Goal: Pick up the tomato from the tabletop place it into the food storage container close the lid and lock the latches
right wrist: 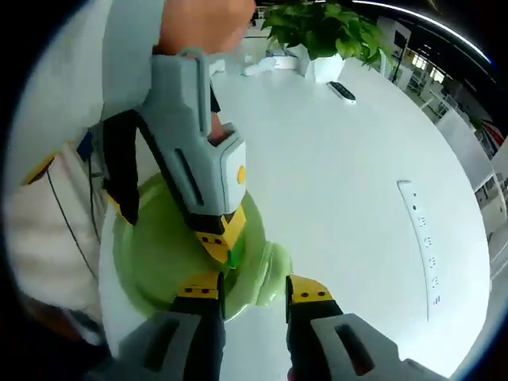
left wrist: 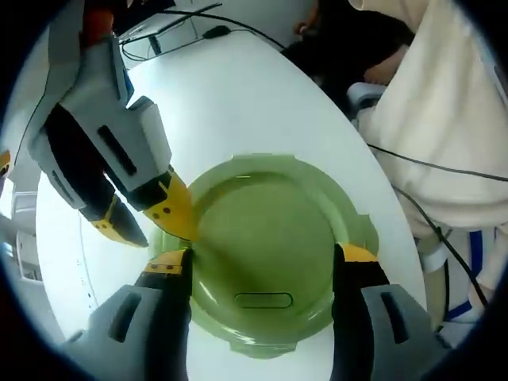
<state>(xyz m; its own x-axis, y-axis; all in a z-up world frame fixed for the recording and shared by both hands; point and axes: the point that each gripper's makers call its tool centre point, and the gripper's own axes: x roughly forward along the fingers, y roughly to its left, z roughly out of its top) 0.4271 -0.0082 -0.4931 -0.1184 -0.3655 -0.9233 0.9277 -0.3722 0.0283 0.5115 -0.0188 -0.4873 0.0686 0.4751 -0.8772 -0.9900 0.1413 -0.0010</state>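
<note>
On the white table [left wrist: 262, 103] sits the green container [left wrist: 266, 254], lid closed, its oval handle at six o'clock between the spread left gripper [left wrist: 262, 274], while the right gripper [right wrist: 252, 290], also spread, straddles a latch [right wrist: 270, 274].

Bright even light, strong fisheye warping, slight blur at edges

Left gripper [left wrist: 262, 274]: two dark jaws rising from grey moulded housings, each jaw tipped with a yellow pad. Right gripper [right wrist: 254, 290]: same build, with dark jaws, grey housings with a slotted recess, and yellow tips marked with small black dots. Seen from outside, each gripper body is a light grey shell over black side panels; a round yellow mark sits on one face. Person's clothing [left wrist: 444, 119]: cream, loosely folded fabric, crossed by thin black cables.
</note>
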